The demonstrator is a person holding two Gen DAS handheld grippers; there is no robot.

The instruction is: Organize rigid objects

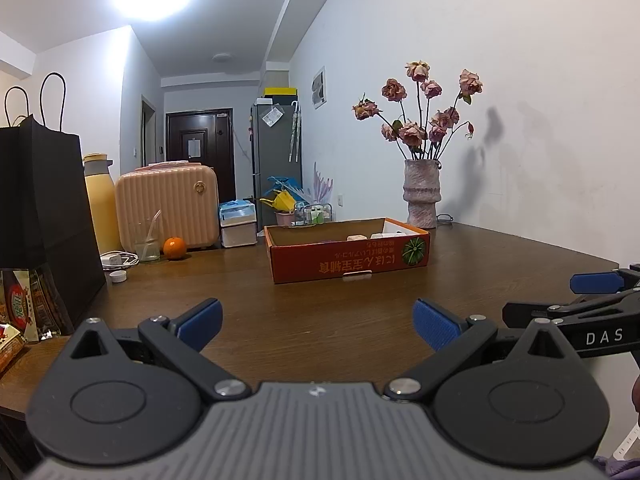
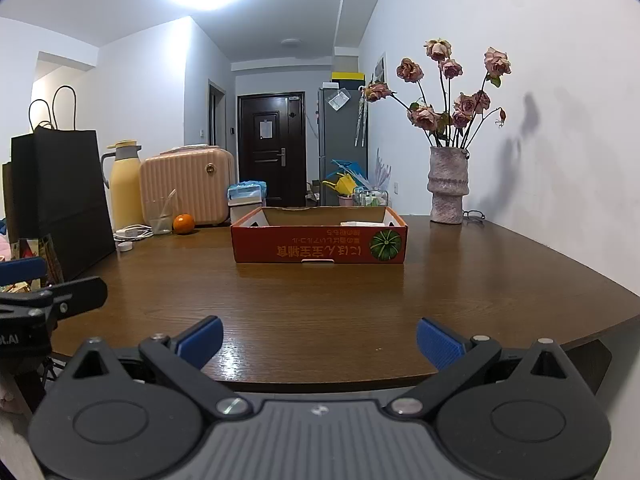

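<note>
A: Brown tabletop, mostly bare up front. Red cardboard tray mid-table, near the vase.
B: Inside: pale small blocks, barely visible over the rim. Probably light, stiff; pinch across flat sides.
A: Left tongs spread, empty. Right tongs same, well short of tray.

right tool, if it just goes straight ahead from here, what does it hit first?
Probably the red cardboard box. The right tool is open and empty, pointing across bare brown wooden table at the box's front wall. Nothing lies between, though depth is uncertain.
</note>
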